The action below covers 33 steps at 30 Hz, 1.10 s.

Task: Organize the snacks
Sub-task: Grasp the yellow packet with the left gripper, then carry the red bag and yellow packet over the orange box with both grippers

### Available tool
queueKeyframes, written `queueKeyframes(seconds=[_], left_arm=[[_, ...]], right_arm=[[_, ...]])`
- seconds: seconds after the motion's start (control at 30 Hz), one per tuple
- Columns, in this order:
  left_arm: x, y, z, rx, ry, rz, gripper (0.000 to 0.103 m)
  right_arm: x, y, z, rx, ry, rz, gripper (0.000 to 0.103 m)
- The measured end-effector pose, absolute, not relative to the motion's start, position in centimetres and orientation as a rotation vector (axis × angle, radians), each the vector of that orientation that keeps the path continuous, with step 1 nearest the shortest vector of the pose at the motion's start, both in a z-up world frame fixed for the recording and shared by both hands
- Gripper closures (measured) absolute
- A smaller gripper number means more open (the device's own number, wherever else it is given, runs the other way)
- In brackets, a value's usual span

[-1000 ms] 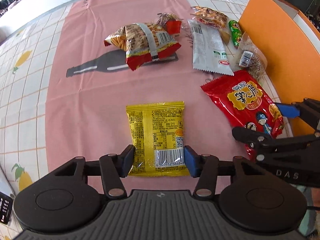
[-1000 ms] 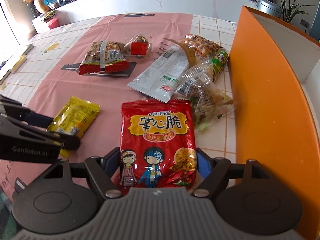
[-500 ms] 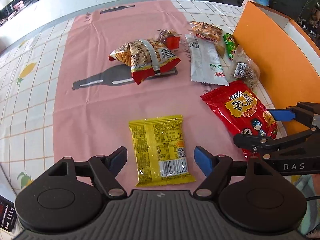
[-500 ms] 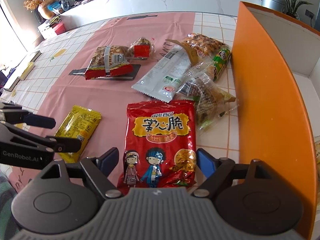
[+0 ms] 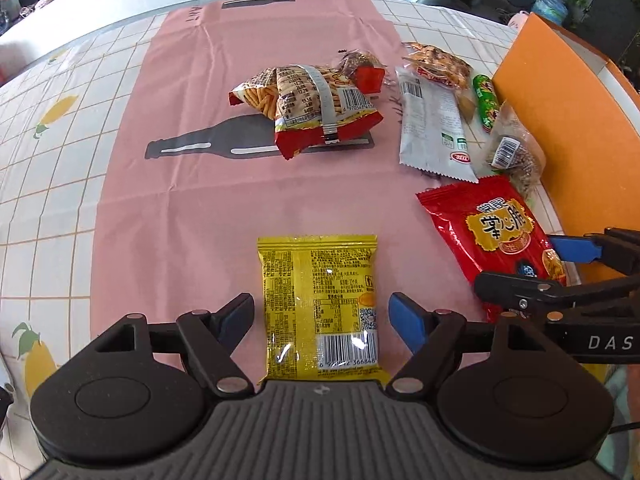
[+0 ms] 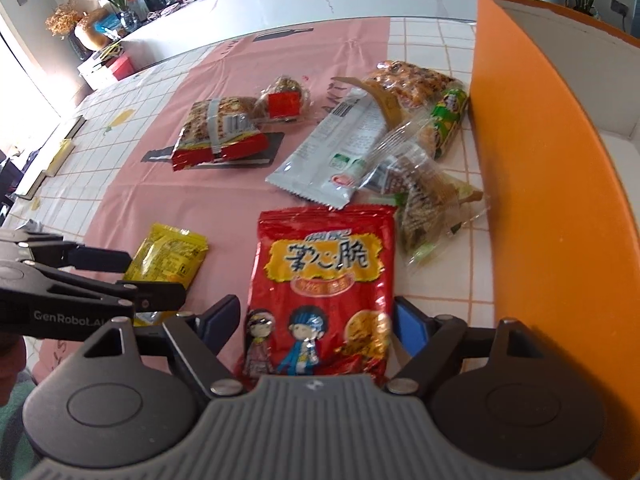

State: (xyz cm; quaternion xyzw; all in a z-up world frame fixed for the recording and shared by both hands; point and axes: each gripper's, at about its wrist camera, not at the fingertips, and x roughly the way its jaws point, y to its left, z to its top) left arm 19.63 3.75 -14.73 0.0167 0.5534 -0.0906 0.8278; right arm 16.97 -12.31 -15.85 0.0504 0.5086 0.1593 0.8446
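Each tool straddles its own pack: left tool (image 5: 321, 318) gapes wide around the yellow pack (image 5: 318, 304), clear of it. The right tool (image 6: 318, 322) is closing on the red pack (image 6: 322, 292), pads not visibly pressing. Both packs run lengthwise straight ahead; the orange box (image 6: 532, 184) sits right of the right tool.

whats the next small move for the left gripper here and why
Probably close the left gripper on the yellow packet. Its jaws stand open on either side of the packet, clear of its edges, and the packet lies flat on the pink cloth, so nothing is held yet.
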Motion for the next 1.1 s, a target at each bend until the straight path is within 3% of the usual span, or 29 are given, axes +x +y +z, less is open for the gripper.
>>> queueKeyframes(seconds=[0.3,0.4,0.53,0.57,0.63,1.1], left_arm=[[19.4,3.0,-15.0,0.092,1.168,-0.129,0.012],[19.3,3.3,-15.0,0.084,1.162,-0.124,0.019],[19.3,3.4,-14.6,0.066,1.154,-0.122,0.042],[19.3,3.4,-14.5,0.055,1.154,-0.123,0.043],[19.4,3.6,-14.5,0.03,1.154,-0.123,0.043],[17.0,4.7,-8.8,-0.092,1.059,-0.139,0.044]], right_arm=[[17.6,-10.8,-15.9,0.008,1.077,0.321,0.025],[17.6,-10.6,-16.1,-0.013,1.089,0.324,0.026],[17.5,-10.2,-16.2,-0.036,1.09,0.32,0.031],[17.6,-10.1,-16.1,-0.04,1.092,0.32,0.032],[17.6,-9.9,-16.0,-0.047,1.098,0.321,0.036],[14.4,-9.9,-10.7,-0.03,1.048,0.392,0.036]])
